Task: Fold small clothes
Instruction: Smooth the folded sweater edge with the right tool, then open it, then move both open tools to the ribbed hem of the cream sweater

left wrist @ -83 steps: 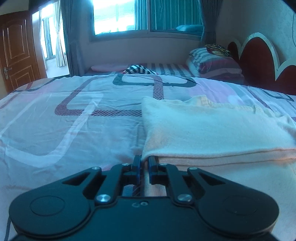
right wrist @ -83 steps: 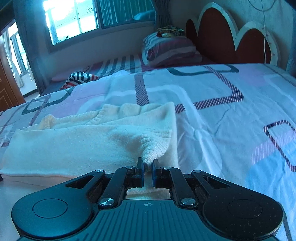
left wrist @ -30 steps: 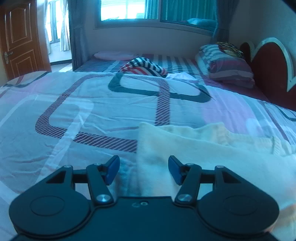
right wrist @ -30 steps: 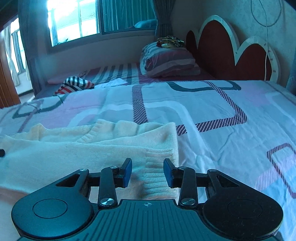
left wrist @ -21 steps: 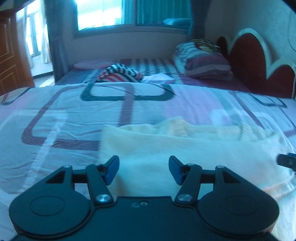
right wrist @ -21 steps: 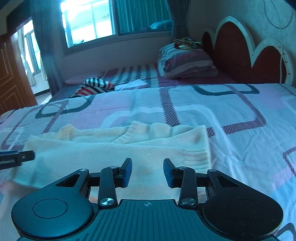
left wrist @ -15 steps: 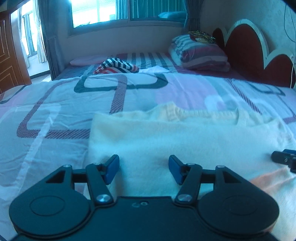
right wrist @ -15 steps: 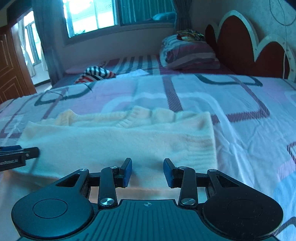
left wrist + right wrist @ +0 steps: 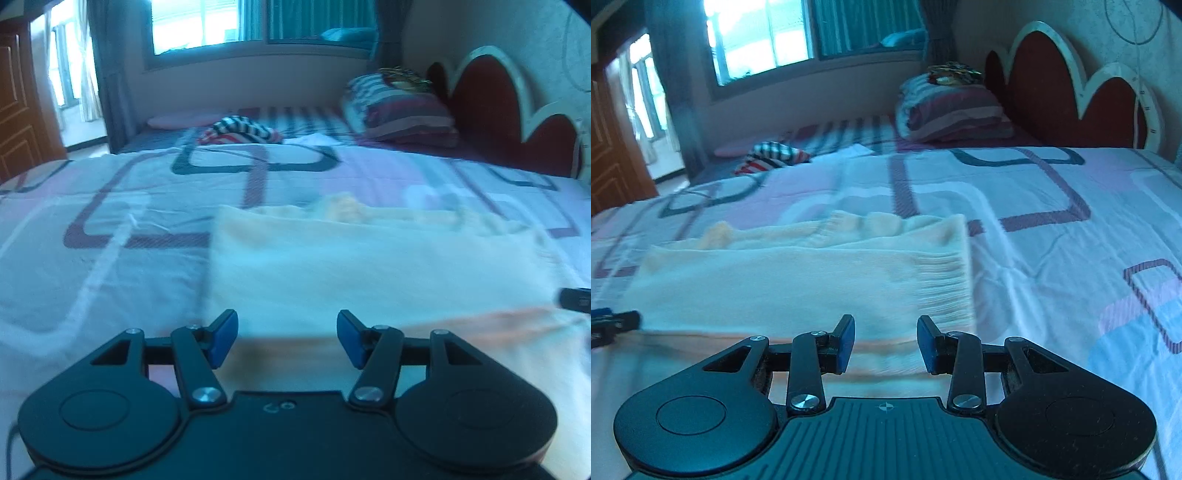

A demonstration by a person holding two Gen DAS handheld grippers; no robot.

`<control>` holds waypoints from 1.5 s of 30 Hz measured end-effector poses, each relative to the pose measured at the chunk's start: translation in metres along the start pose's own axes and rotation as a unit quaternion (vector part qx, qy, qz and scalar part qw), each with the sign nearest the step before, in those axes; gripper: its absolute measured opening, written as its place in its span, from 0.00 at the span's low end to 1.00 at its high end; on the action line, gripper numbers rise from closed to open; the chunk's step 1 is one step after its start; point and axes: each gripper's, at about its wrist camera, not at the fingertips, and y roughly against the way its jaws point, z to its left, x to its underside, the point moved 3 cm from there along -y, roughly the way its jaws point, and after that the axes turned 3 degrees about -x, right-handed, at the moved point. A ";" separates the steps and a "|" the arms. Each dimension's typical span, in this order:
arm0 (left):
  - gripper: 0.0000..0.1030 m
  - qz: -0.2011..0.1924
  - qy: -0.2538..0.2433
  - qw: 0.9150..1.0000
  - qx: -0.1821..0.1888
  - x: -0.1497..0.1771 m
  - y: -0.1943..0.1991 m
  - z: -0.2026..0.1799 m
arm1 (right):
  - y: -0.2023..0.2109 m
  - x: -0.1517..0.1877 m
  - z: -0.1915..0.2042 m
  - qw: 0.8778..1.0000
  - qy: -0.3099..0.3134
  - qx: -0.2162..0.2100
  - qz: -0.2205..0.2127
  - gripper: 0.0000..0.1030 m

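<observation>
Two grippers, both mine, and both hang over the same cream sweater (image 9: 798, 284) — it lies folded into a broad band on the patterned bedsheet (image 9: 1052, 254), its ribbed hem at the right end, its knitted collar bunched along the far edge.

My left gripper (image 9: 287, 338) has its blue pads spread wide, nothing pinched between them; below the gap I see the near fold of the sweater (image 9: 369, 273), a little blurred. At the right edge of that view, the dark tip of my other gripper pokes in over the cloth.

My right gripper (image 9: 885, 341) stands parted too, narrower than the left, and it grips nothing. The near edge of the sweater runs just past its fingertips (image 9: 846, 341), with the ribbed hem a little to the right of them. At the left edge of this view, the tip of my left gripper (image 9: 613, 323) shows over the sweater's other end.

Farther up the bed, a striped garment (image 9: 772, 157) lies in a heap, well apart from the sweater, and a striped pillow (image 9: 956, 110) sits against the scalloped red headboard (image 9: 1052, 85). A window (image 9: 258, 22) glows behind.
</observation>
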 end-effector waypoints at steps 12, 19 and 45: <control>0.58 0.029 -0.040 0.998 0.033 0.053 0.026 -0.047 | 0.024 0.060 0.066 0.994 0.049 -0.082 0.059 0.36; 0.64 0.031 -0.034 0.999 0.012 0.068 0.036 -0.028 | 0.036 0.077 0.035 0.995 0.072 -0.044 0.056 0.36; 0.62 0.050 -0.060 0.996 0.049 0.127 0.117 -0.048 | 0.126 0.134 0.078 0.988 0.078 -0.111 0.069 0.36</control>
